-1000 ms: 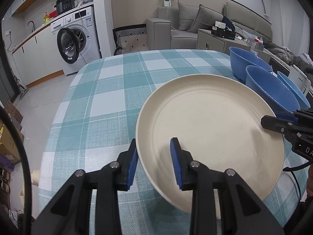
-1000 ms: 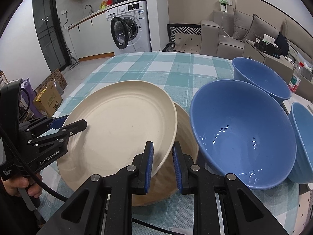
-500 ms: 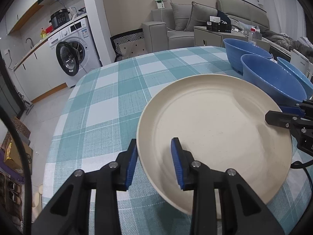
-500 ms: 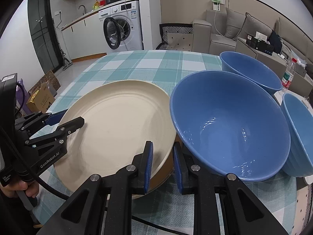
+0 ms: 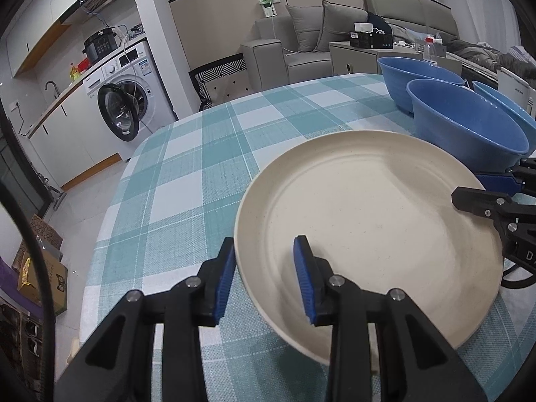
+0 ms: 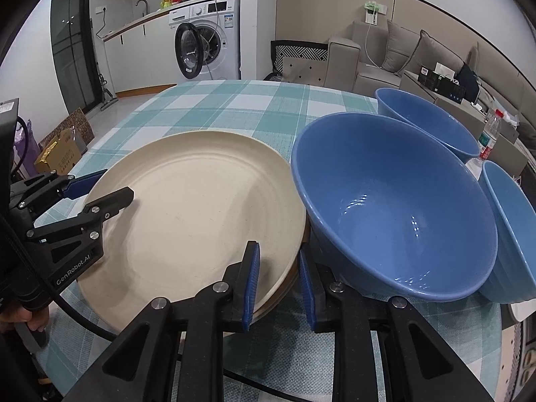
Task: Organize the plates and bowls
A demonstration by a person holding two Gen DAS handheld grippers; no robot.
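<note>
Left gripper (image 5: 264, 279) fingers straddle the near rim of the cream plate (image 5: 368, 221), spread apart, not pinching. Right gripper (image 6: 276, 283) fingers likewise released around the plate's opposite rim, where a second plate (image 6: 290, 279) edge shows underneath. Plate lies on the checked counter (image 5: 187, 181). Just beside it the nearest blue bowl (image 6: 395, 207); two more blue bowls (image 6: 425, 119) beyond. Washing machine (image 6: 204, 38) far back.

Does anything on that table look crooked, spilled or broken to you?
Nothing spilled or broken. One oddity: the cream plate sits off-centre on a second plate whose edge peeks out beneath it, beside the nearest blue bowl. Both the left gripper and the right gripper straddle its rim.
</note>
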